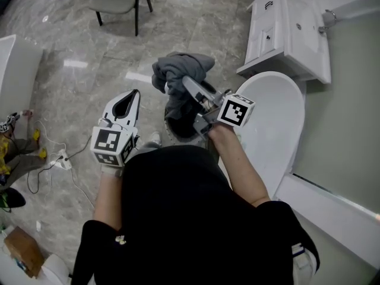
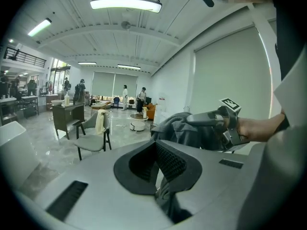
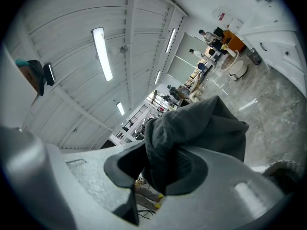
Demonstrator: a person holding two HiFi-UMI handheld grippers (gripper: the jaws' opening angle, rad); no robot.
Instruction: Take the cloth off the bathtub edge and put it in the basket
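One grey cloth (image 1: 178, 70) pinched in right claw (image 1: 186, 82), above basket (image 1: 177, 129)

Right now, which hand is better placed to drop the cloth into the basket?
Right. The right gripper grips the cloth over the basket; the left gripper holds nothing, off to one side.

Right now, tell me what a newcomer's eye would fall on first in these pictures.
The crumpled gray cloth, pinched in the right tool, hangs at the centre of the head view, over the dark basket on the floor. Just right of it lies the big white bathtub. At the left, the left tool hovers beside the basket.
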